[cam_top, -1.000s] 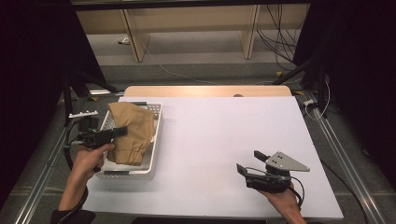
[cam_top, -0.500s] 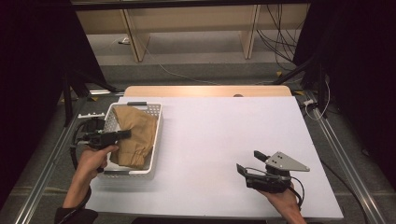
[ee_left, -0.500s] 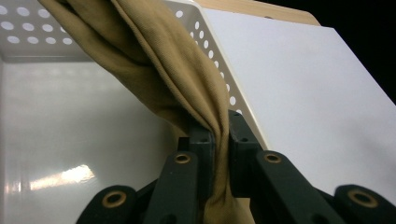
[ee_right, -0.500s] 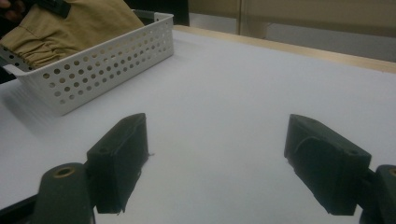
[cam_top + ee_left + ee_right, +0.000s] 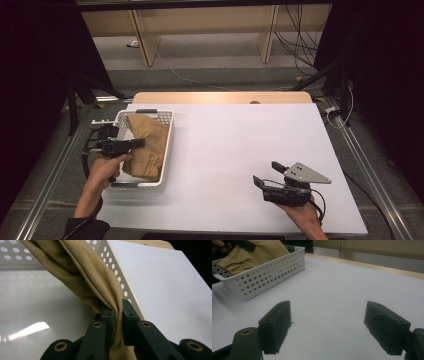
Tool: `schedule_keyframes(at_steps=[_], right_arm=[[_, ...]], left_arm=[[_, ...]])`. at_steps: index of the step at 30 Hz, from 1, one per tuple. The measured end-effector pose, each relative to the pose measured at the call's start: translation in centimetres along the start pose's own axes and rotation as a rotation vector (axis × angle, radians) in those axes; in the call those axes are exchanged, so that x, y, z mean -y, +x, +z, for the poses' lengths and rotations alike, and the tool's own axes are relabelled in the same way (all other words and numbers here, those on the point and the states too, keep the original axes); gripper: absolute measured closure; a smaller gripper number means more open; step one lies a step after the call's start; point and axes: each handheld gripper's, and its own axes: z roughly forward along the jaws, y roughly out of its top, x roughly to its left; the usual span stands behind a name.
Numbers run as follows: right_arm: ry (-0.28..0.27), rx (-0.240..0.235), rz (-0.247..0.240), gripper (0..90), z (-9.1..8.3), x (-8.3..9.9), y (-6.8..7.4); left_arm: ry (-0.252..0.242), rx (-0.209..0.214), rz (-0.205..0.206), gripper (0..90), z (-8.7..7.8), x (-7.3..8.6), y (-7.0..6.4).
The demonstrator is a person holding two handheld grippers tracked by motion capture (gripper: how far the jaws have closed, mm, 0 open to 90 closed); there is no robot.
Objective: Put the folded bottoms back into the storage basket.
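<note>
My left gripper (image 5: 134,144) has its jaws clamped on a twisted fold of the tan cloth (image 5: 148,145), which lies bunched in the white perforated basket (image 5: 168,131) at the left edge of the bench (image 5: 240,150). In the left gripper view the cloth (image 5: 92,280) runs up from the jaws as a taut, rope-like twist against the basket wall (image 5: 117,272).

My worry is the grip: I hold only a narrow pinch of soft knit, so a quick pull could let it slide out. The basket looks like light plastic; if the fabric snags on the rim or its weight drags, the whole basket may tip or travel with the cloth toward the bench edge.

My right gripper (image 5: 267,176) rests low over the bare bench at the right, jaws wide apart, well clear of the basket (image 5: 269,272).

The cloth is matte, stretchy-looking and creased; the basket glossy, rigid, rectangular, dotted with round holes; the bench smooth and white.
</note>
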Motion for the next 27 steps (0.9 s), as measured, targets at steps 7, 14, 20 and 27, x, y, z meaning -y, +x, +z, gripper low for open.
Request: schedule_keyframes(at_steps=[7,14,20,27], right_arm=[[0.000,-0.001,0.000,22.6,0.0,0.0,0.0],[-0.001,-0.002,0.001,22.6,0.0,0.0,0.0],[-0.001,-0.002,0.001,22.6,0.0,0.0,0.0],[0.000,-0.005,0.002,22.6,0.0,0.0,0.0]], left_arm=[[0.016,-0.027,-0.003,80.7,0.3,0.1,0.4],[0.022,-0.073,-0.005,72.6,0.0,0.1,0.5],[0.021,-0.158,-0.008,55.4,-0.6,-0.1,0.3],[-0.018,-0.212,-0.029,37.7,-1.5,-0.5,-0.1]])
